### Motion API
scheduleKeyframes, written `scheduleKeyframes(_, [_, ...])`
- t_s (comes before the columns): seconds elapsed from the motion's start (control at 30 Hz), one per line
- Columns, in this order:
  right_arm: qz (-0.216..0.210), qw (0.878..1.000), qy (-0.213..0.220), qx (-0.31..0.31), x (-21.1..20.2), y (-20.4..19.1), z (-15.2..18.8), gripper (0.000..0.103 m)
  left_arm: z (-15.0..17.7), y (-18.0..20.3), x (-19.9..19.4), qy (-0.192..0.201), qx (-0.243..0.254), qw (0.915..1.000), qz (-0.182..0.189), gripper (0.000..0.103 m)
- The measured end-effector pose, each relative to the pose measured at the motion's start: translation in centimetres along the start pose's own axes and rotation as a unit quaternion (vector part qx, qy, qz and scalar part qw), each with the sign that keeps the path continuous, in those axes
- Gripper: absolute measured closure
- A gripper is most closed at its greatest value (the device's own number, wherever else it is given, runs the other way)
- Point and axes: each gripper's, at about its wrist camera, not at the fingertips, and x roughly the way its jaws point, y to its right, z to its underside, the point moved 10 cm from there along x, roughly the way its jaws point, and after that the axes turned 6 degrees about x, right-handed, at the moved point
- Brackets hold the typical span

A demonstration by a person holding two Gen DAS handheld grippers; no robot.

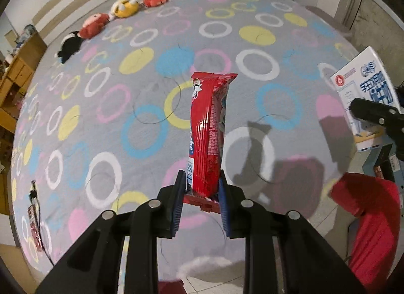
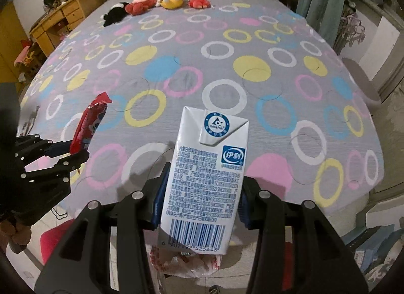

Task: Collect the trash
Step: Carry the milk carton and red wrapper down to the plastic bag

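Observation:
My left gripper (image 1: 202, 180) is shut on the lower end of a red snack wrapper (image 1: 209, 127), which stands up between the blue pads above the bed. In the right wrist view the same left gripper (image 2: 75, 153) and wrapper (image 2: 88, 124) show at the left. My right gripper (image 2: 202, 193) is shut on a white milk carton (image 2: 204, 180), held upright with its barcode toward the camera. That carton (image 1: 363, 91) and a black finger of the right gripper appear at the right edge of the left wrist view. Both items hang clear of the bedsheet.
A bed (image 2: 227, 66) with a grey sheet of coloured rings fills both views. Plush toys (image 2: 151, 3) line its far end. A wooden desk (image 2: 63, 16) stands at the left. A red stool (image 1: 373, 223) and a white plastic bag (image 2: 192, 261) lie near the bed's near edge.

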Motion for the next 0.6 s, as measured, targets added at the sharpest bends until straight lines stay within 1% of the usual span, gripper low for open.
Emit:
scheduleKeyframes(0.03, [0.000, 1.000, 0.004, -0.004, -0.9, -0.1, 0.3, 0.058, -0.1, 0.4, -0.3, 0.003, 0.002, 1.0000, -0.004, 0.078])
scheduleKeyframes(0.1, [-0.004, 1.000, 0.009, -0.011, -2.3, -0.2, 0.8, 0.058, 0.5, 1.2, -2.4, 0.012, 0.005, 0.9998, -0.013, 0.078])
scheduleKeyframes(0.2, [-0.011, 1.000, 0.015, -0.021, -4.4, -0.6, 2.0, 0.058, 1.4, 2.0, -5.0, 0.026, -0.001, 0.9995, -0.017, 0.078])
scheduleKeyframes(0.27, [-0.014, 0.999, 0.020, -0.030, -5.9, -0.9, 3.1, 0.058, 2.3, 2.8, -6.4, 0.031, -0.007, 0.9994, -0.012, 0.078])
scheduleKeyframes(0.5, [-0.031, 0.998, 0.022, -0.048, -9.4, -1.5, 7.2, 0.058, 5.8, 5.5, -9.9, 0.033, -0.043, 0.9985, -0.007, 0.078])
scheduleKeyframes(0.6, [-0.040, 0.998, 0.020, -0.049, -10.6, -1.4, 9.1, 0.058, 7.2, 6.5, -11.0, 0.037, -0.057, 0.9976, -0.015, 0.078])
